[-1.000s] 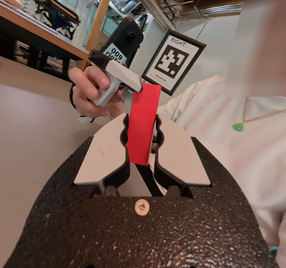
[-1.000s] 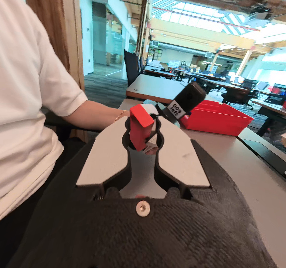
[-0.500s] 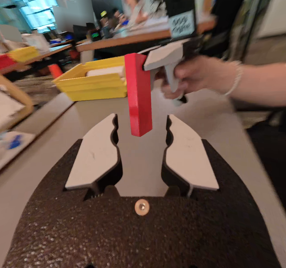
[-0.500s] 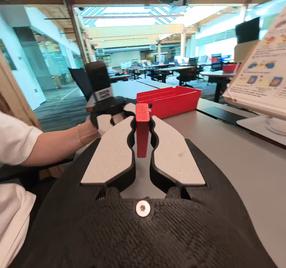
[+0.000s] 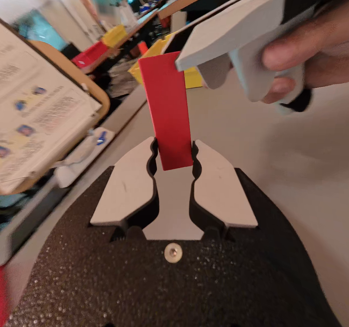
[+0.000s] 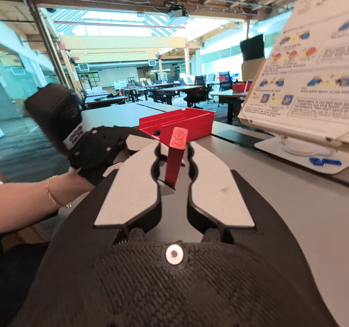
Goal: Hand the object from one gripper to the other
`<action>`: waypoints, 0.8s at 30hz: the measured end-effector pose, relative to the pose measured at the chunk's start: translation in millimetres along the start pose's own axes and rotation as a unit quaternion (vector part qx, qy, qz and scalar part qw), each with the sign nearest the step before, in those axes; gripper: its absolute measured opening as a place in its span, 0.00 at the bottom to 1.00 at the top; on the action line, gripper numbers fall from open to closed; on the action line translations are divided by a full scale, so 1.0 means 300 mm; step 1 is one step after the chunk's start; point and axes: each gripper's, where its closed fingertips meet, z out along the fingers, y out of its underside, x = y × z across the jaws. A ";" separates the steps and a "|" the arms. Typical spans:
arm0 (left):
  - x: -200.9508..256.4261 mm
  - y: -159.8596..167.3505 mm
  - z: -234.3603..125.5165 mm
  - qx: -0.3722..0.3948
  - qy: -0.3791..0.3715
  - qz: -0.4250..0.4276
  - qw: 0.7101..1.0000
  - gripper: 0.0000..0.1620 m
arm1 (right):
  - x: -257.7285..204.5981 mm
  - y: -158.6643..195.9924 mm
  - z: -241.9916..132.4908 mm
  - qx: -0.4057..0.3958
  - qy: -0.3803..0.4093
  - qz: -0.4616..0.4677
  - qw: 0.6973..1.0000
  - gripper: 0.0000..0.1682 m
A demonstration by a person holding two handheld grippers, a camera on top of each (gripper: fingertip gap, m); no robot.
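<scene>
Left gripper (image 5: pixel 174 154) now clamps red block (image 5: pixel 168 110); right gripper (image 6: pixel 172 154) spread around it.

The left gripper (image 5: pixel 174 144) has its jaws closed against the lower end of an upright red block (image 5: pixel 167 110); the right gripper (image 5: pixel 190 68), held in a hand (image 5: pixel 306 53), reaches the block's top corner above the counter (image 5: pixel 245 138); whether it grips there is unclear

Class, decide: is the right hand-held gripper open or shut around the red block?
Open: the right hand-held gripper shows gaps either side of the red block.
</scene>
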 end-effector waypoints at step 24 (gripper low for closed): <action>0.151 -0.029 -0.075 0.112 0.290 -0.148 0.939 0.33 | -0.077 0.018 -0.002 -0.032 -0.105 0.040 0.993 0.20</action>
